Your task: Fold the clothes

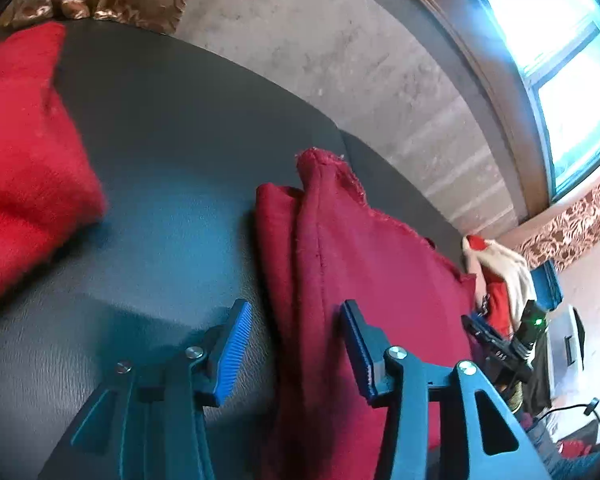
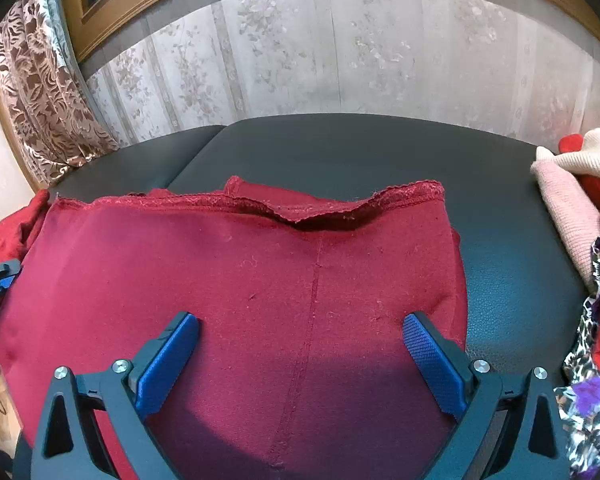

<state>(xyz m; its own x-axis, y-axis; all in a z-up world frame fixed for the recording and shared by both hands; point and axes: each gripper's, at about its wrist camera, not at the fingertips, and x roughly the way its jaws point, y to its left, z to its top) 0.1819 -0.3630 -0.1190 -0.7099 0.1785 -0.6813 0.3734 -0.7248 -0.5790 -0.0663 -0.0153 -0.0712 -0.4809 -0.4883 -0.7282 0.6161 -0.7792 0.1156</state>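
Here the dark red garment (image 2: 260, 280) lies folded flat on the dark leatherette table (image 2: 380, 148), its frayed hem edge running left to right on the far side and a centre seam running from that edge toward the camera. The right gripper (image 2: 300, 360) hovers over the near part of the cloth with its 2 blue pads spread wide, released, nothing pinched between them. The left gripper (image 1: 296, 344) sits at the garment's left edge, also released: 1 pad is over bare table, the other over the cloth, and the folded edge runs up between them untouched. In the right wrist view the left gripper shows only as a dark tip at the far left border.

Bare table stretches beyond the hem to the wallpapered wall (image 2: 340, 52), and a strip stays open to the right of the garment. Past that strip a pile of clothes (image 2: 580, 200) crowds the right edge. In the left wrist view a bright red cloth (image 1: 24, 168) lies at the left, well apart, with clear tabletop between.
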